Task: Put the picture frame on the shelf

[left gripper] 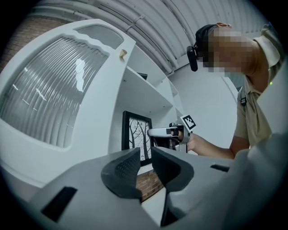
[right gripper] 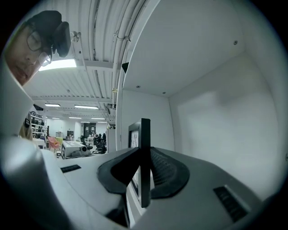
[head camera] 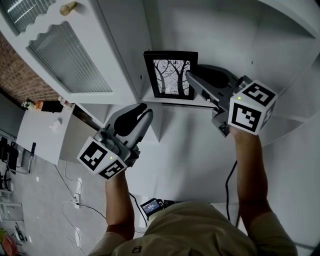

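Picture frame point(head camera: 170, 75) on shelf point(head camera: 155, 102): black frame with a bare-tree print, upright in the upper middle of the head view. Its lower edge is at the white shelf board; you cannot tell whether it rests there.
Cabinet door point(head camera: 70, 60): white with ribbed glass, upper left of the head view, well left of the frame.
Your right tongs point(head camera: 192, 76): right of centre, clamped on the frame's right edge. Your right gripper view shows that thin black edge upright between both pads, pressed from each side.
Your left tongs point(head camera: 141, 113): lower left of centre, below the frame and apart from it. The jaws stand a narrow gap apart with nothing between them.
Knob point(head camera: 67, 7): pale, round, at the top left edge, above the door.
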